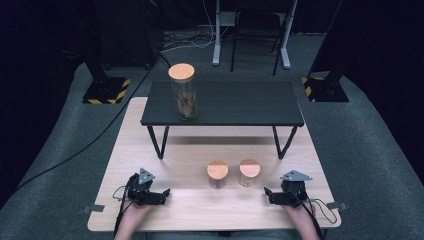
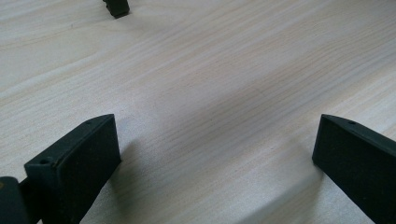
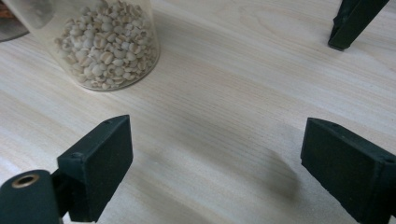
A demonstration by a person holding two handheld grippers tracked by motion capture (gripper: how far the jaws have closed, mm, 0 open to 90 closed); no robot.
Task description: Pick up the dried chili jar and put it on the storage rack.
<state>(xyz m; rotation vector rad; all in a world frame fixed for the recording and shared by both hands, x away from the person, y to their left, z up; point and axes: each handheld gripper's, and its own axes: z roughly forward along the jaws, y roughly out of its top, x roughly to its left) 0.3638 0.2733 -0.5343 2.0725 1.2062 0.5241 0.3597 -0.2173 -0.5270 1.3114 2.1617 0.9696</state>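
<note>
Two short glass jars with wooden lids stand side by side on the light wooden table: the left jar and the right jar. A tall jar with a wooden lid stands on the black shelf behind them. My left gripper rests low at the front left, open, and its jaws have bare wood between them. My right gripper rests at the front right, also open. In the right gripper view the jar of pale grains stands ahead and left of the open gripper, apart from it.
The shelf stands on thin black legs; one foot shows far ahead in the left gripper view and another at the upper right of the right gripper view. Grey carpet surrounds the table. Black stands with hazard stripes flank the far end.
</note>
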